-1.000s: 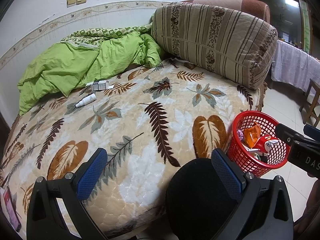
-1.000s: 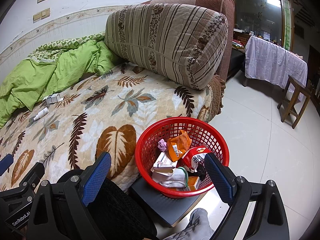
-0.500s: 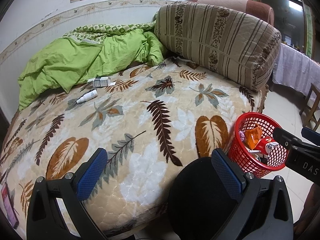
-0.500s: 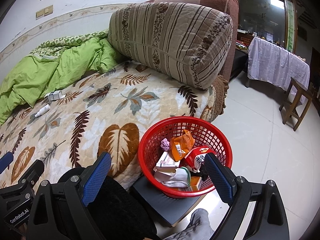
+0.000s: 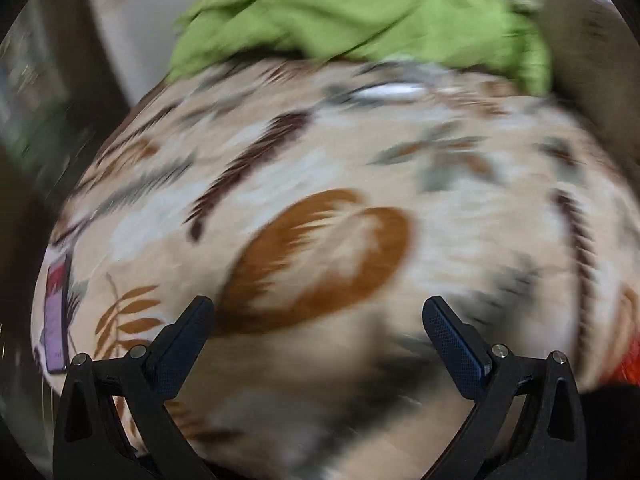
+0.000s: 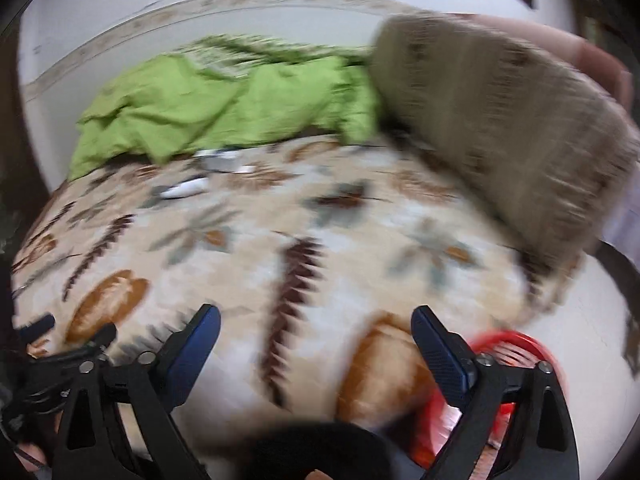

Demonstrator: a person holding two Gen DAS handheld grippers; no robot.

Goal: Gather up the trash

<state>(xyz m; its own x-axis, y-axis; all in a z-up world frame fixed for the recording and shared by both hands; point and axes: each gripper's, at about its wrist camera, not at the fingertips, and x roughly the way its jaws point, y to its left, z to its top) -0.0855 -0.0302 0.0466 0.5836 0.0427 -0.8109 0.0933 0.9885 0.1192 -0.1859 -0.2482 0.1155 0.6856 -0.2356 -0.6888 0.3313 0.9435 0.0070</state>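
Observation:
Both views are motion-blurred. A white tube (image 5: 390, 90) lies on the leaf-print bed far ahead of my open, empty left gripper (image 5: 318, 320). It also shows in the right wrist view (image 6: 186, 189), with a small white box (image 6: 222, 162) behind it near the green quilt. The red trash basket (image 6: 508, 354) sits low right beside the bed, partly behind the right finger of my open, empty right gripper (image 6: 316, 330). A red sliver of the basket (image 5: 626, 364) shows at the left view's right edge. The basket's contents are blurred.
A rumpled green quilt (image 6: 224, 100) lies at the back of the bed. A big striped brown cushion (image 6: 500, 128) stands at the right. A phone (image 5: 56, 316) lies at the bed's left edge. The left gripper's body (image 6: 52, 356) shows low left.
Both grippers have swung fast to the left and forward over the bed. The basket has slid to the right edge of both views. The tube and box appear nearer.

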